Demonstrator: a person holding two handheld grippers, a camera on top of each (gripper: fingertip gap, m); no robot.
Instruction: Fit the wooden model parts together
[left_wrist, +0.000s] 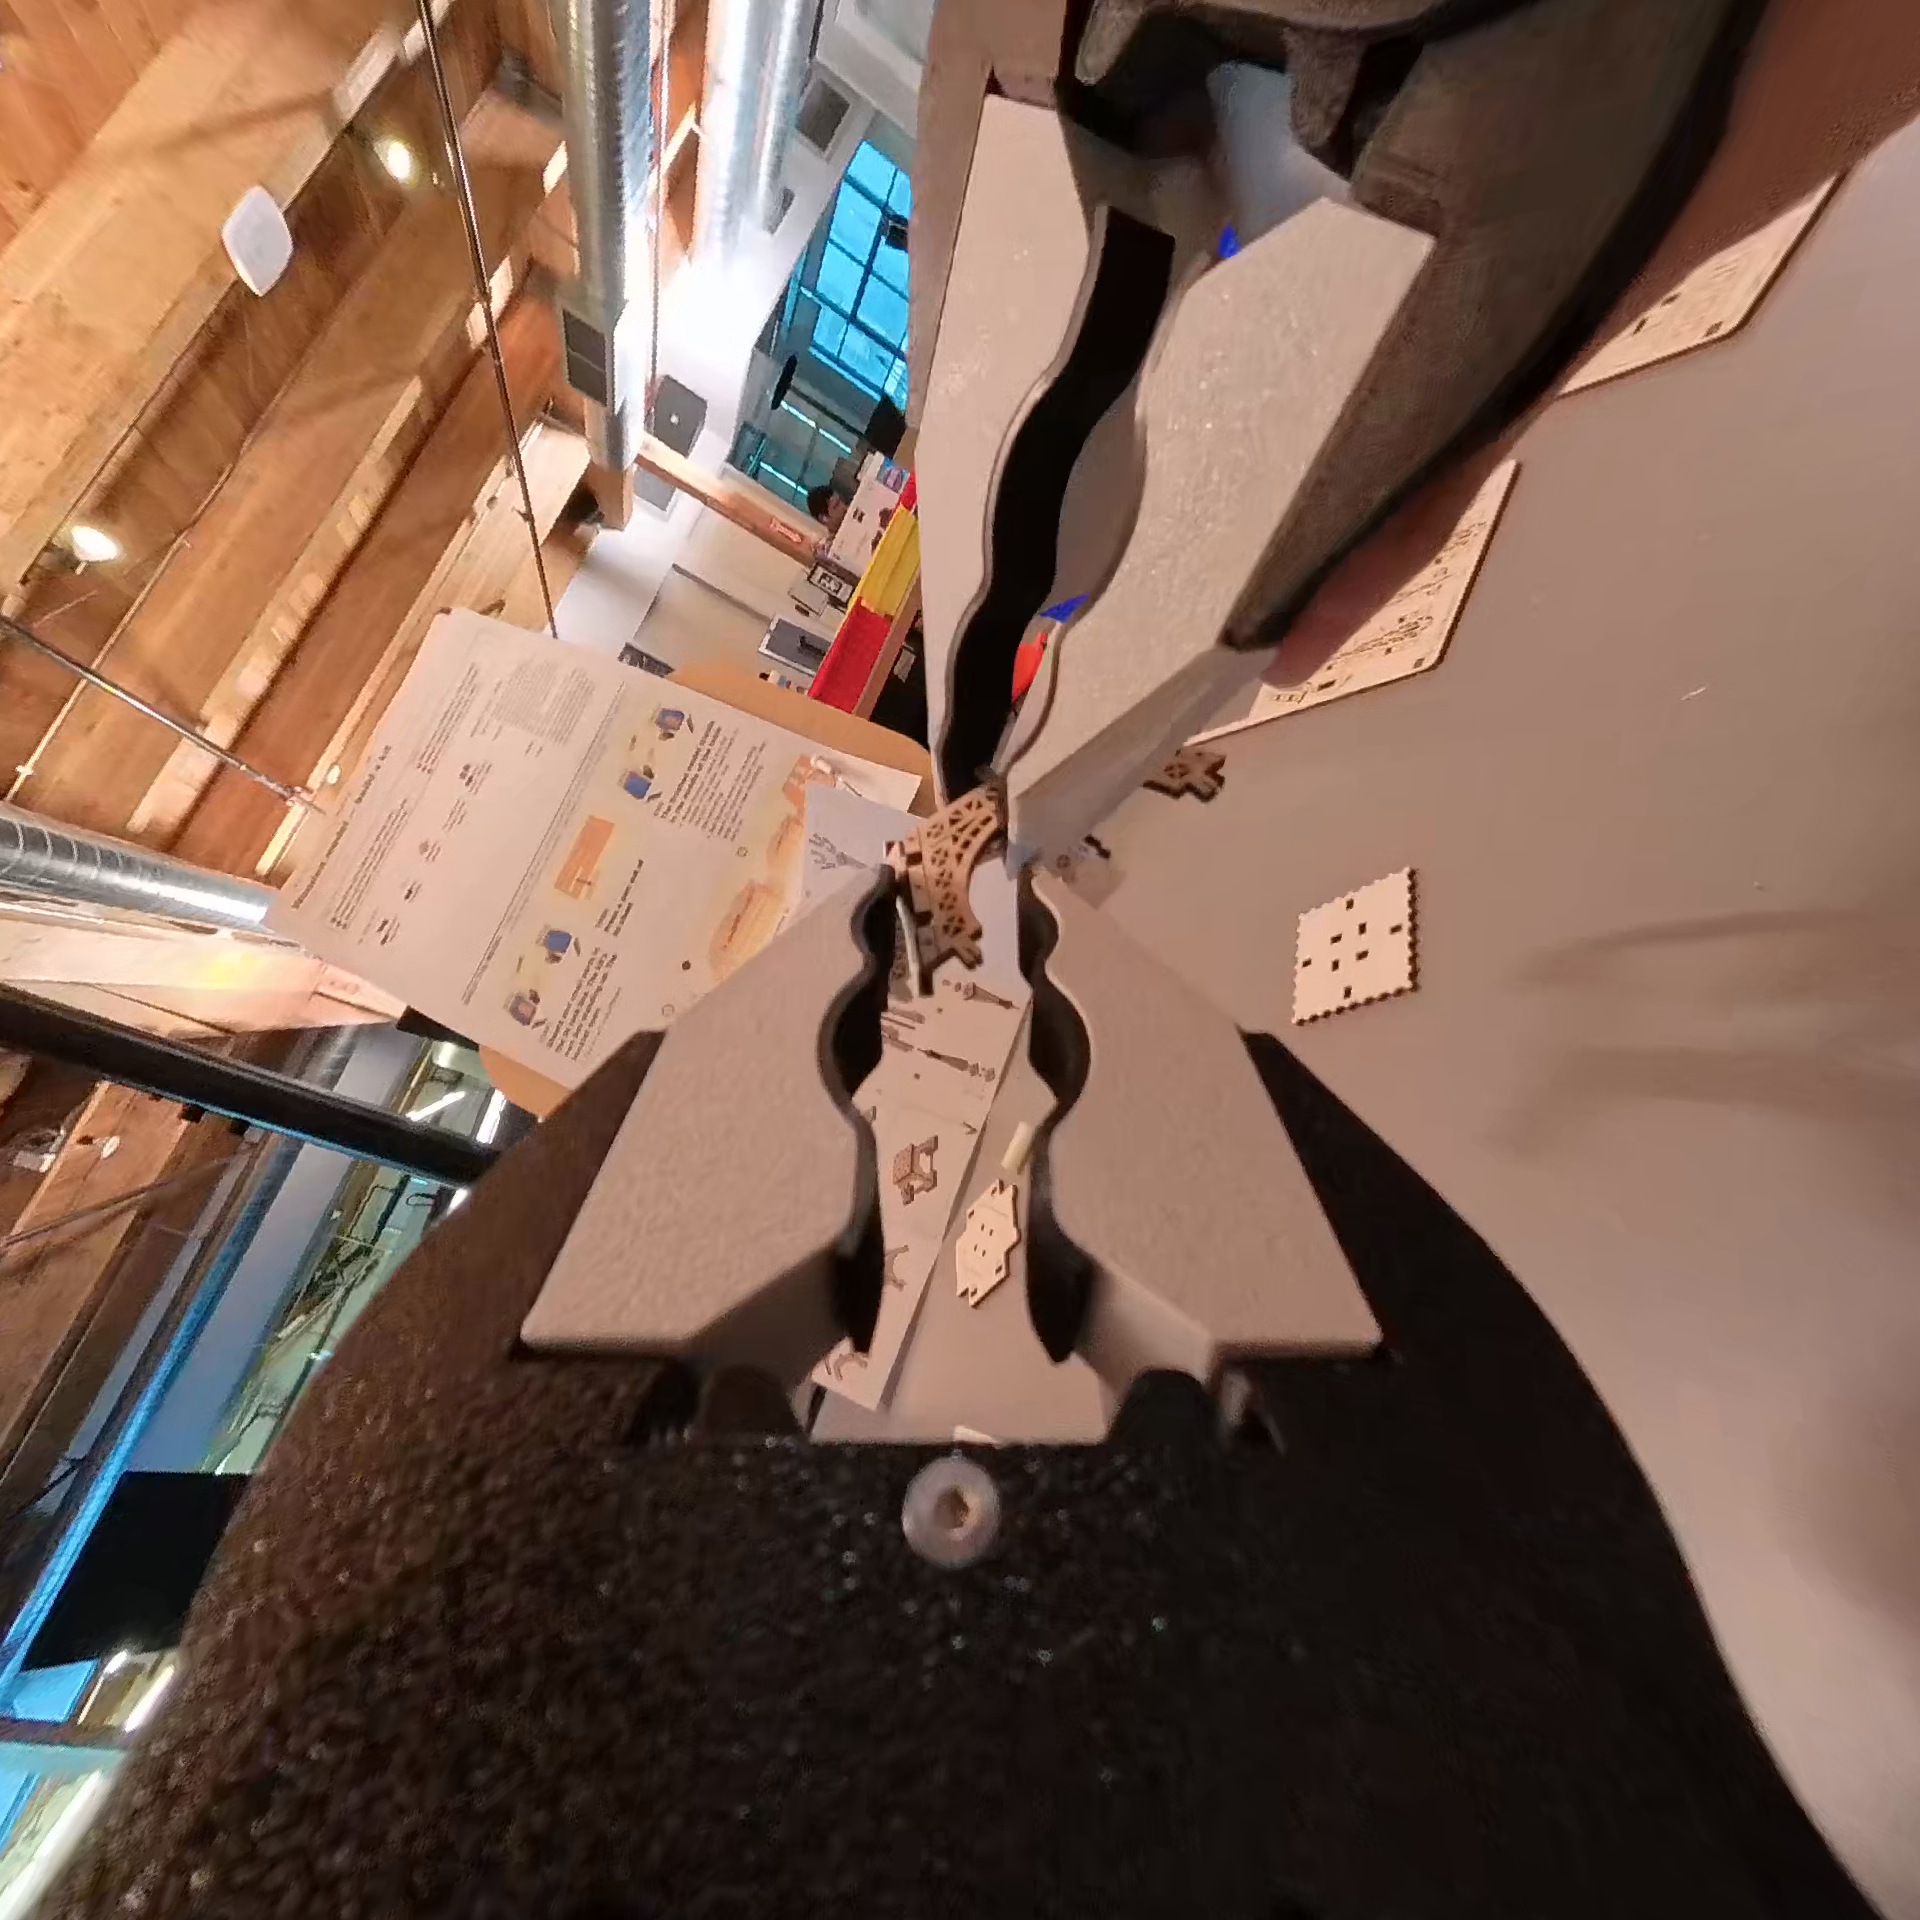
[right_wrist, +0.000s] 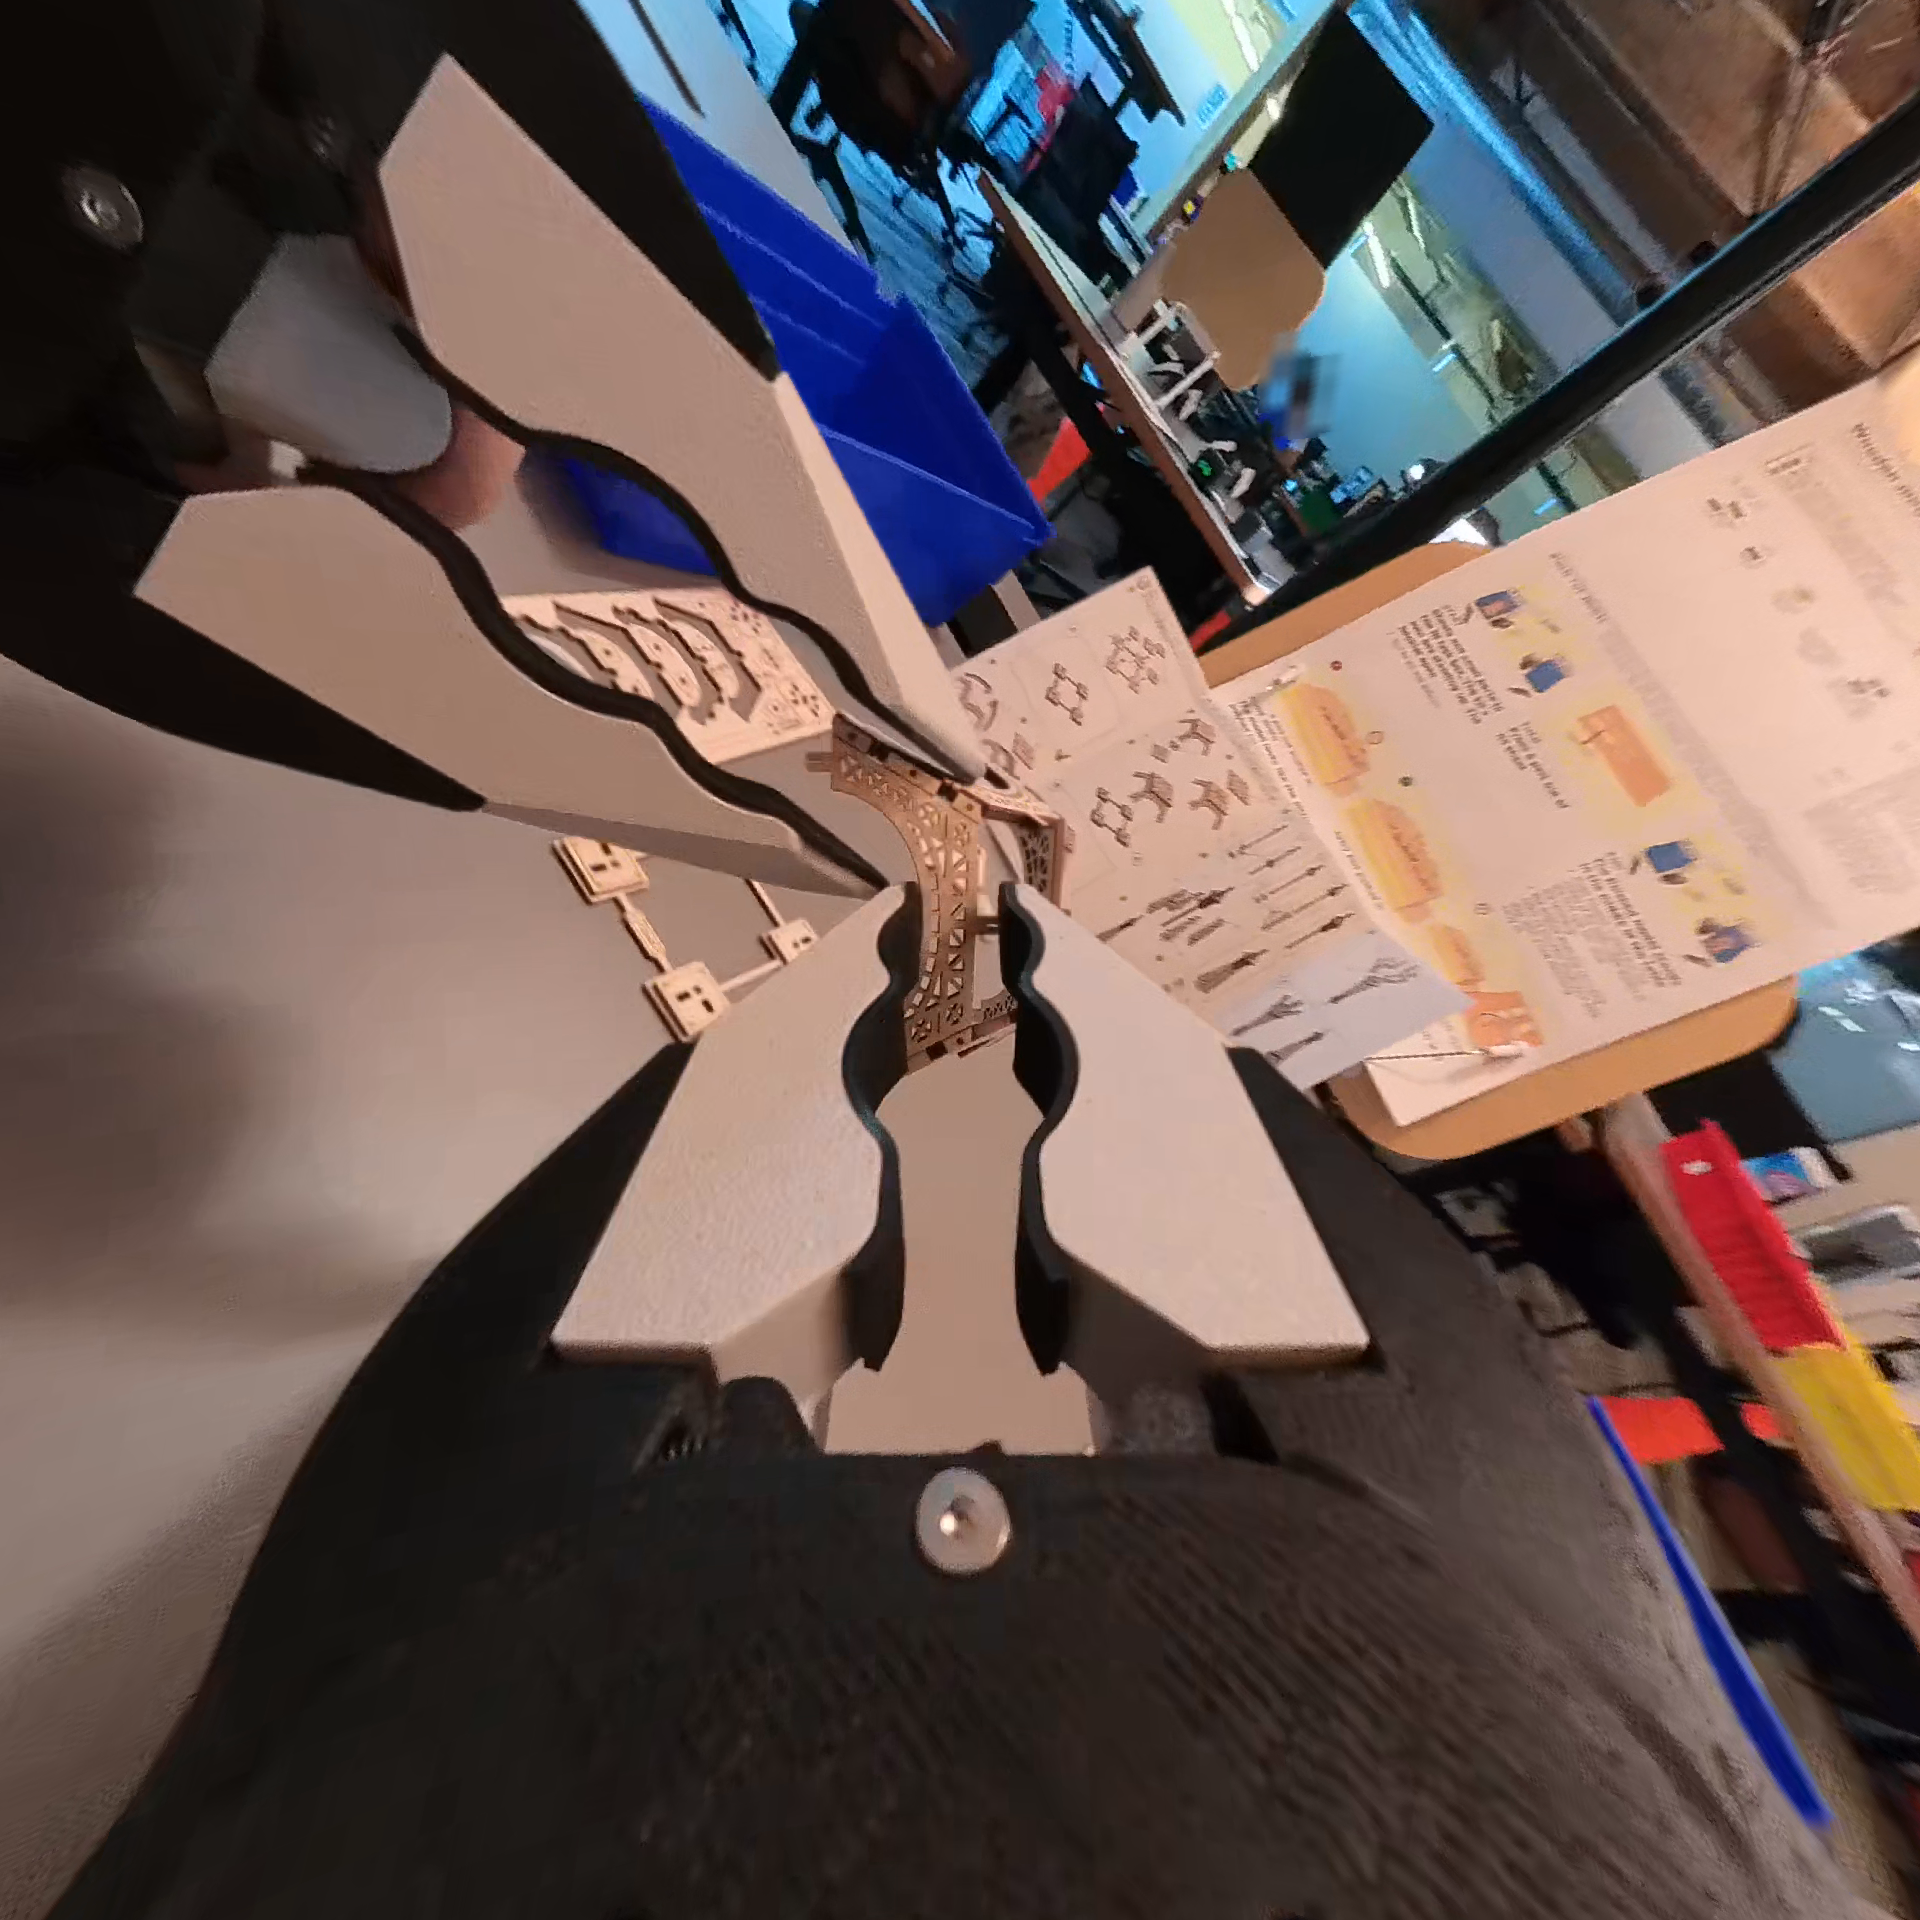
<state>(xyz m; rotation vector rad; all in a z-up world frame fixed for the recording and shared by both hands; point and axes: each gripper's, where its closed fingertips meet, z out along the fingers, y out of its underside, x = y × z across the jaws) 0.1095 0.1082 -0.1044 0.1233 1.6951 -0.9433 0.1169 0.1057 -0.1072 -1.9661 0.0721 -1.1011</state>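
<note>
You are holding the wooden lattice assembly (right_wrist: 940, 914) in the air above the grey table (left_wrist: 1662, 935), between both tools. The right gripper (right_wrist: 961, 899) is closing narrowly around its curved leg; the left gripper (left_wrist: 951, 883) is pinching its other end. Both are meeting at the assembly, tip to tip. Judgement: you are seating a tab joint, so keep both grips low on the thin lattice and press straight along the slot. Twisting could snap it. The instruction sheet (right_wrist: 1507, 748) is standing behind the assembly; a loose square plate (left_wrist: 1356, 945) is lying below it.
</note>
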